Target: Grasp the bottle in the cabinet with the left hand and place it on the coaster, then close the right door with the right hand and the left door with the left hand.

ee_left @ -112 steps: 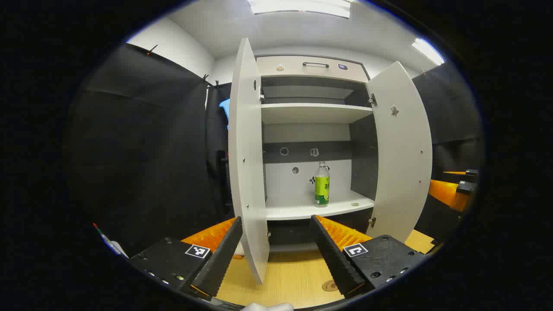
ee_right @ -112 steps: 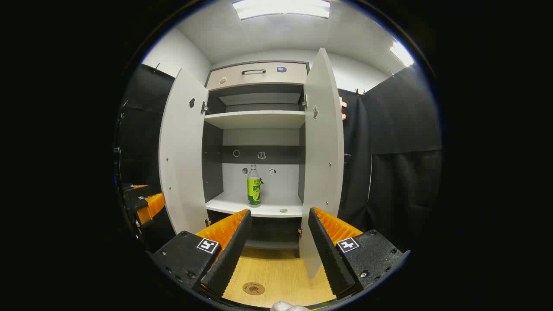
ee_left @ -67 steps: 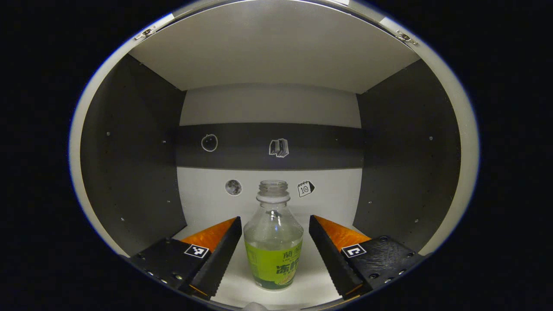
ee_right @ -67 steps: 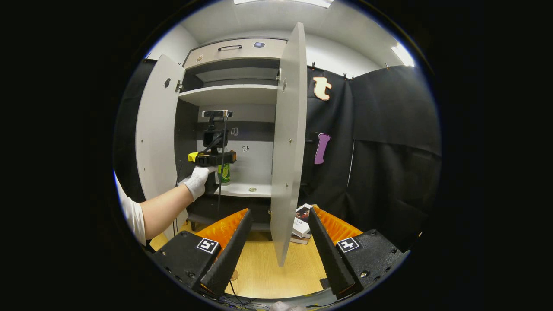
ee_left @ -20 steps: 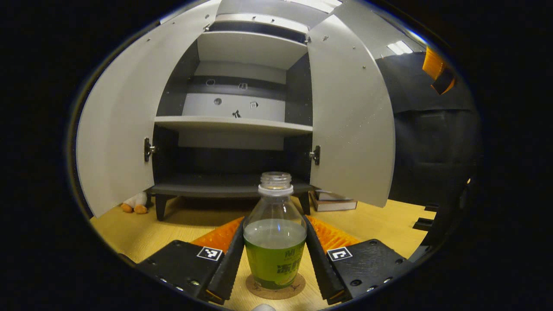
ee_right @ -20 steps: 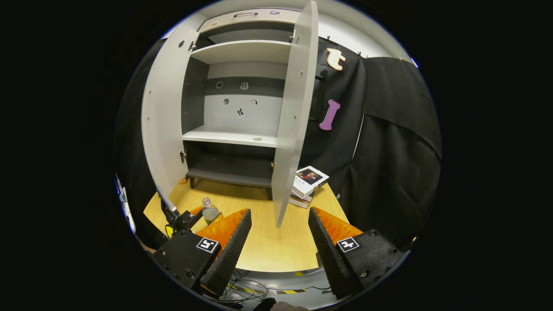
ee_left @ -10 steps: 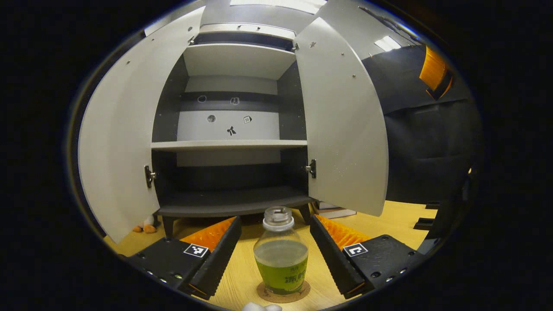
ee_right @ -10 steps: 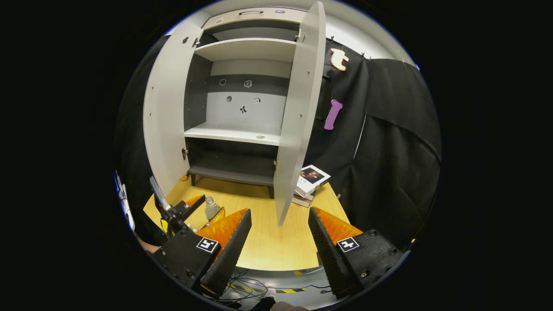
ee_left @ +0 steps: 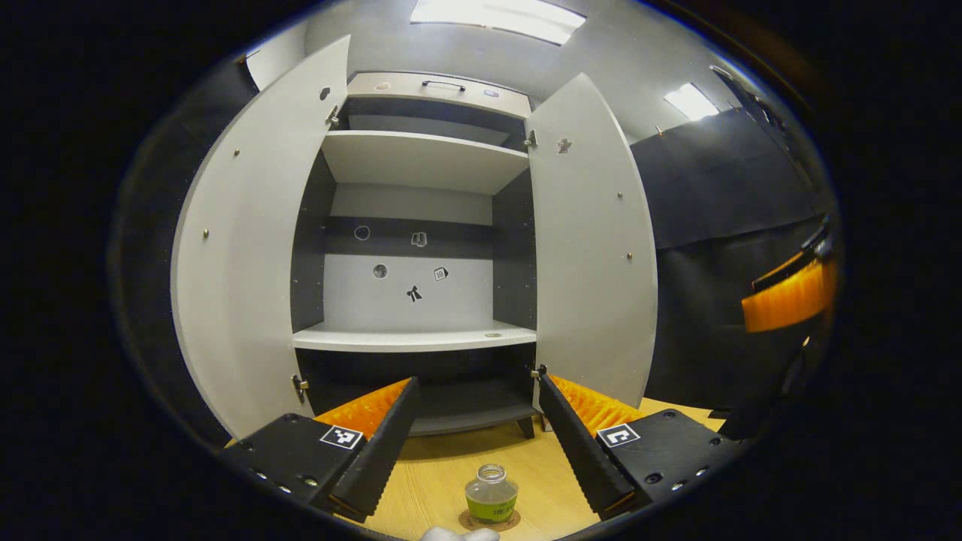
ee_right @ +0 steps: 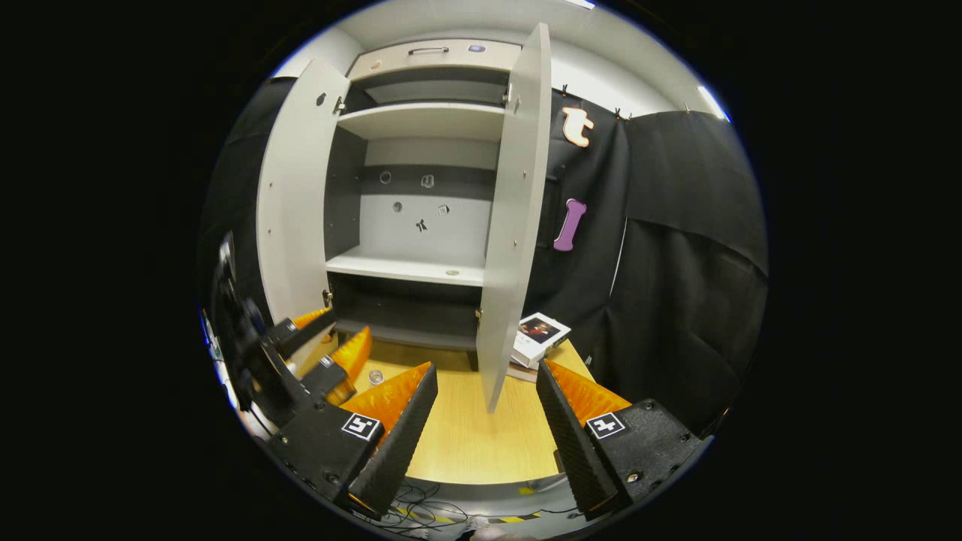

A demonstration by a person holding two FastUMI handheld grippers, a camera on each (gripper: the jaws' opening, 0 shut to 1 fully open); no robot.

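Note:
The bottle, clear with a green label and no cap, stands upright on the round cork coaster on the wooden table. My left gripper is open, raised above and behind the bottle, touching nothing. The cabinet's left door and right door both stand wide open. My right gripper is open and holds nothing, in front of the right door, which is seen nearly edge-on. In the right gripper view the left gripper hovers at the left over the bottle's mouth.
The wooden table runs from the cabinet toward me. A stack of books lies right of the cabinet's foot. A small round object sits on the middle shelf. Black cloth hangs on both sides. Cables trail at the table's near edge.
The left gripper, open since half a second ago, has risen and drawn back from the bottle, which stays on the coaster. The right gripper has barely moved.

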